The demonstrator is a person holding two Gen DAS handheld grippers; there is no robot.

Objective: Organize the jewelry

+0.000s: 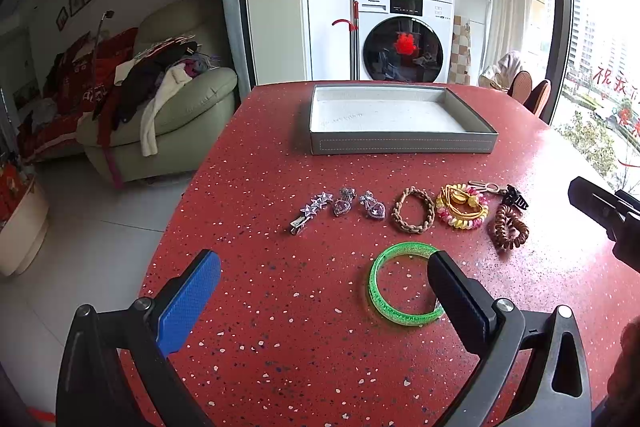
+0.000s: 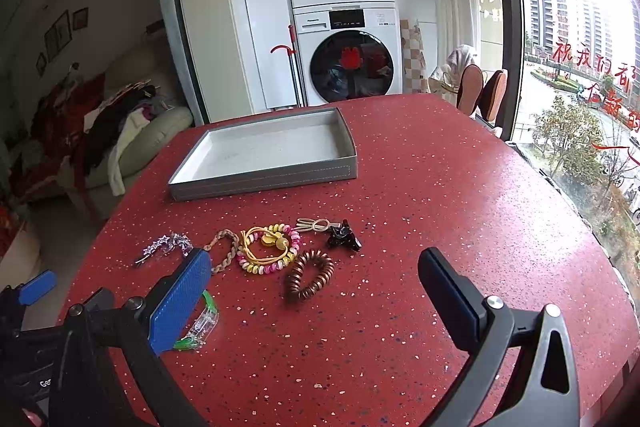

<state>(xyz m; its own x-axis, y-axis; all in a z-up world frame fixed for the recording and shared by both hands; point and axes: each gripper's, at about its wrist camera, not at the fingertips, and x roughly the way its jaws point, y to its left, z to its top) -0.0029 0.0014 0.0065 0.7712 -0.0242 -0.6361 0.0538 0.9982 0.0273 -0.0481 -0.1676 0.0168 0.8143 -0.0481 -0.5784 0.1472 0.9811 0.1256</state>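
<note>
Jaws of both the left gripper (image 1: 324,277) and right gripper (image 2: 316,281) stand apart over the red bench (image 1: 280,347), jewelry rowed near a far empty tray (image 1: 400,143), bangle (image 1: 384,303) nearest.

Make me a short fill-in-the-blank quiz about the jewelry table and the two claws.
1. The gray tray holds ____ jewelry.
2. The bangle nearest the left claw is colored ____.
3. Both the left claw and the right claw are ____ and hold nothing.
4. The table is colored ____ with pale speckles.

Answers: no; green; open; red
</note>
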